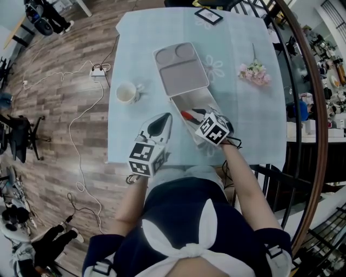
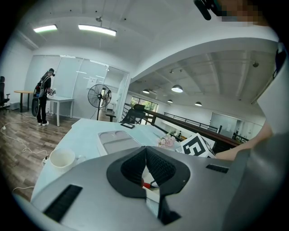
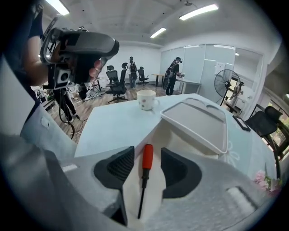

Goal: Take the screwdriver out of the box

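The white box (image 1: 189, 100) stands open near the table's front edge, its lid (image 1: 180, 67) flat behind it. A screwdriver (image 1: 187, 114) with a red handle (image 3: 146, 162) and a black shaft lies inside. My right gripper (image 3: 147, 154) is open, a jaw on either side of the handle, not touching it. In the head view the right gripper (image 1: 197, 113) reaches into the box from the front right. My left gripper (image 1: 168, 116) hovers just left of the box, shut and empty; the left gripper view shows its pads (image 2: 153, 163) meeting and a bit of red handle (image 2: 145, 184) below.
A white mug (image 1: 126, 92) stands left of the lid. Pink flowers (image 1: 254, 72) lie at the right and a dark picture frame (image 1: 208, 15) at the far edge. A power strip (image 1: 98, 70) and cables lie on the floor to the left. A railing (image 1: 303, 81) runs along the right.
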Available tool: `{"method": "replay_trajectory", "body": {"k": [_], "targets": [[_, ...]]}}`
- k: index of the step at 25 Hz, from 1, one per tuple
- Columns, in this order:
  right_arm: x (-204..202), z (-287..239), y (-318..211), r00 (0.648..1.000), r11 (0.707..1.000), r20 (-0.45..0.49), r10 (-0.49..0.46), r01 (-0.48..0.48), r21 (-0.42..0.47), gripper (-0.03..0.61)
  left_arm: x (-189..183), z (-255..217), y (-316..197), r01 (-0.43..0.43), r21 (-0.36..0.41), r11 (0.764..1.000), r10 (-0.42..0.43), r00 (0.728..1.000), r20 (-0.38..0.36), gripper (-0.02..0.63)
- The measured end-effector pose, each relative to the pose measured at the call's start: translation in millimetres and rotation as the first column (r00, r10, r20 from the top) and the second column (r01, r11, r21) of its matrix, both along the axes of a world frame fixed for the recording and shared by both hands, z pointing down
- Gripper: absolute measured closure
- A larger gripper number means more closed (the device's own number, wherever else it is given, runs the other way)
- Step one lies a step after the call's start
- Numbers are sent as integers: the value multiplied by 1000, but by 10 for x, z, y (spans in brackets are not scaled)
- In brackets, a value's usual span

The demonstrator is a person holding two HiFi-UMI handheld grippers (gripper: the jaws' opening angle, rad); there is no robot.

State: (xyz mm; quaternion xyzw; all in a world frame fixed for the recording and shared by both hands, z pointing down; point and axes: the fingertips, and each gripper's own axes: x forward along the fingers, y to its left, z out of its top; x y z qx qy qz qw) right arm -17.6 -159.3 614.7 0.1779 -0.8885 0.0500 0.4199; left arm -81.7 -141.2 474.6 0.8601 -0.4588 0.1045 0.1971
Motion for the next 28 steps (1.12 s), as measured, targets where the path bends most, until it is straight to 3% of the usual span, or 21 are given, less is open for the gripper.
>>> {"method": "replay_trajectory", "body": {"k": [17,28], "targets": [[-12,510,53,988,996,-145,-46,35,-80,413,-52,73,-11,-6,-14,1000,6,1000,10,597],[-27,673,20,987,992,-158,-17,-4,-129,419,-17,154,62,-13,-32,999,13,1000,9,597]]}}
